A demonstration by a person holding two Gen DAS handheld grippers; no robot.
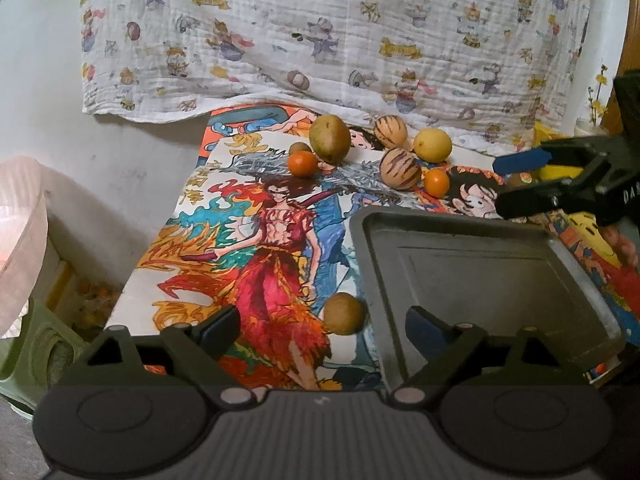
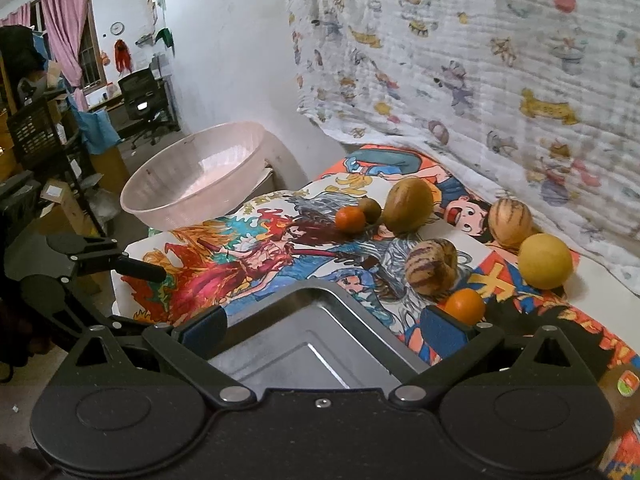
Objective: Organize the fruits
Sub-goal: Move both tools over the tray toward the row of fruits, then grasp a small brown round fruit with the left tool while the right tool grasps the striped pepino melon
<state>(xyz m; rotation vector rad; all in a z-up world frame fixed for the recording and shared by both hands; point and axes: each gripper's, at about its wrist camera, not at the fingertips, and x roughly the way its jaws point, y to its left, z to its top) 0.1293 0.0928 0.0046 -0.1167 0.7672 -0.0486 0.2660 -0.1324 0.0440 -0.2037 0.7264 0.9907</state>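
Fruits lie on a table covered with cartoon posters. At the back are a large green-brown fruit (image 1: 330, 138), a small kiwi (image 1: 299, 148), two oranges (image 1: 303, 163) (image 1: 436, 182), two striped melons (image 1: 391, 131) (image 1: 400, 168) and a lemon (image 1: 432, 145). A brown kiwi (image 1: 343, 314) sits beside the metal tray (image 1: 440, 220), between the wide jaws of my left gripper (image 1: 322, 324), untouched. My right gripper (image 2: 324, 328) hangs open over the tray's corner (image 2: 312, 292), with an orange (image 2: 464, 306) just past its right fingertip. It holds nothing.
A cartoon-print cloth (image 1: 320, 40) hangs behind the table. A pink plastic basin (image 2: 196, 176) stands off the table's left end, and a green stool (image 1: 32, 352) below it. A brown fruit with a sticker (image 2: 624, 384) lies at the near right.
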